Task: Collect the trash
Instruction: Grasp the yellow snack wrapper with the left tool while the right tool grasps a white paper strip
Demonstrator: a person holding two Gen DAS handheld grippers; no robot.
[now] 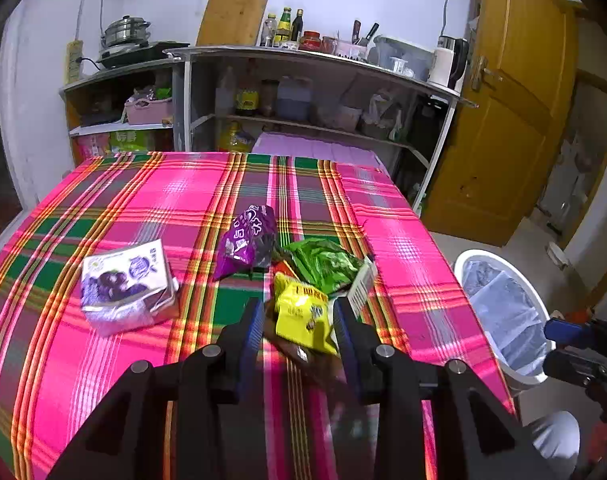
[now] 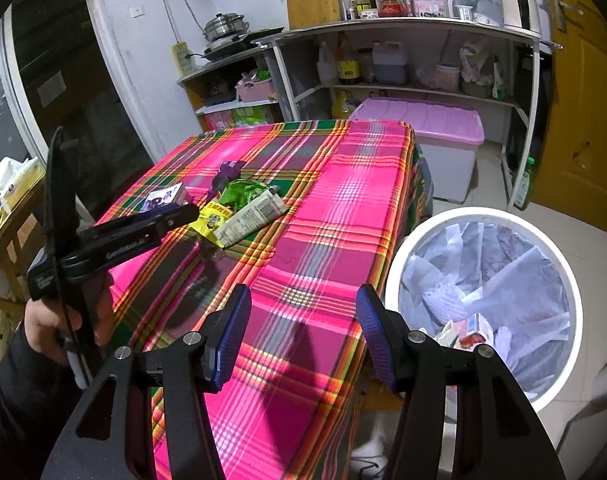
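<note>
Trash lies on the pink plaid tablecloth point(image 1: 143, 200): a yellow snack wrapper point(image 1: 301, 316), a green wrapper point(image 1: 323, 264), a purple wrapper point(image 1: 247, 240), a white tube-like pack point(image 2: 255, 216) and a purple-and-white carton point(image 1: 123, 284). My left gripper point(image 1: 299, 320) is open, its fingers on either side of the yellow wrapper, apart from it. It also shows in the right wrist view point(image 2: 175, 216). My right gripper point(image 2: 303, 332) is open and empty over the table's near right corner, beside the white trash bin point(image 2: 395, 264).
The bin point(image 1: 463, 264) stands on the floor right of the table, lined with a bag and holding some trash. Kitchen shelves point(image 1: 303, 56) with bottles stand behind the table. A pink-lidded box point(image 2: 423, 120) and a yellow door point(image 1: 503, 120) are at the right.
</note>
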